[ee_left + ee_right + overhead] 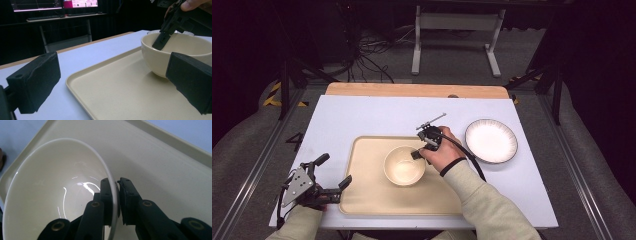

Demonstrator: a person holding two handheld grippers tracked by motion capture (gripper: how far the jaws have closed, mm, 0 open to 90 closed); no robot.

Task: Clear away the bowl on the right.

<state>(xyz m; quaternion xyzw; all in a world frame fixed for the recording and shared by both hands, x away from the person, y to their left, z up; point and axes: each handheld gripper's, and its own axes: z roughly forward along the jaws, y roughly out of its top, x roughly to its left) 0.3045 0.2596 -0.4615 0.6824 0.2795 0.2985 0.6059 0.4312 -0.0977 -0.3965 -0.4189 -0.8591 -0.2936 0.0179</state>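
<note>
High view: right claw (418,153) pinches the rim of the cream ceramic bowl (404,166), centre frame on the beige plastic tray (377,200), seemingly to lift it; left claw (334,172) waits wide, lower left.

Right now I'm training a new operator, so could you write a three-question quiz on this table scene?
1. True or false: the right gripper is shut on the bowl, one jaw inside the rim and one outside.
2. Where does the bowl sit? A) on the plate B) on the tray C) on the bare table
3. Fill in: the left gripper is ___, holding nothing.

Key: 1 true; 2 B; 3 open.
</note>
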